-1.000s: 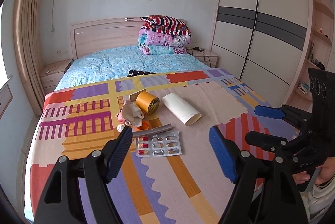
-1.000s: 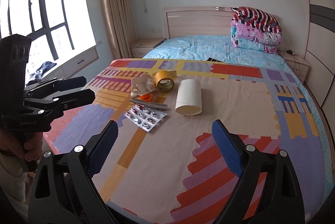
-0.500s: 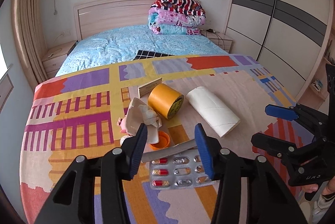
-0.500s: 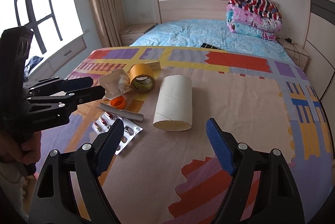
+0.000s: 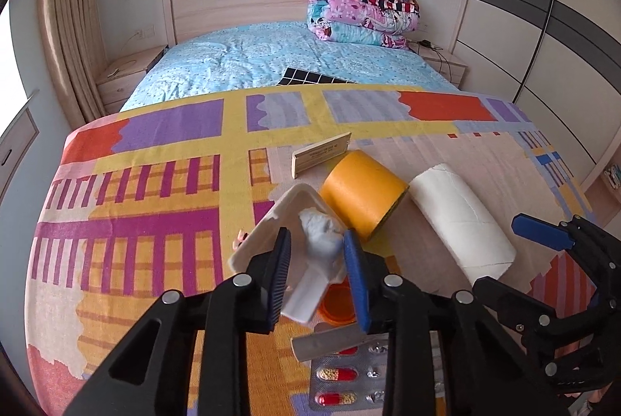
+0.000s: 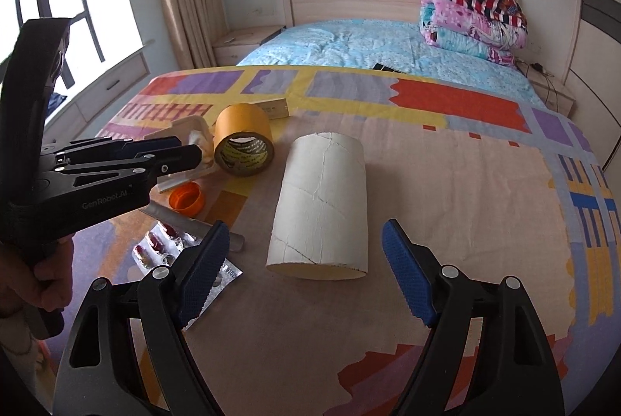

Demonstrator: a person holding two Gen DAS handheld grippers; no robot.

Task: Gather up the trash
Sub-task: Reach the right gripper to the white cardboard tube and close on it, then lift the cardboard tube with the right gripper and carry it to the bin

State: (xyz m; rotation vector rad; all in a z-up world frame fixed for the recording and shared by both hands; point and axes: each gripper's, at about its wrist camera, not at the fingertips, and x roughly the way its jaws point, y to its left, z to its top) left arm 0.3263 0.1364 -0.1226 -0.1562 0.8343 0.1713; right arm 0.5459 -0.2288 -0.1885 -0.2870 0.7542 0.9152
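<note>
In the left wrist view, the left gripper (image 5: 316, 276) is being held low at the centre of the frame, its jaws narrowed around a crumpled white tissue (image 5: 320, 243) that is lying in a tilted white foam tray (image 5: 271, 221); whether the pads are already pressing on the tissue cannot be told. The tissue is lying directly between the blue pads, so the coming squeeze is judged to turn on that alignment, with the left hand clearly the nearer one. Just right of the tray an orange tape roll (image 5: 363, 192) is lying on its side, and beyond it a white paper roll (image 5: 462, 218) is lying with its long axis running toward the lower right. In the right wrist view, the right gripper (image 6: 306, 272) is being held released, jaws wide apart, with the paper roll just ahead of them. An orange cap (image 6: 187, 197) and a pill blister (image 5: 345, 377) are lying nearby. Everything is resting on a patterned blanket (image 5: 136, 221) over a bed, with a wardrobe (image 5: 543, 27) at the upper right.
</note>
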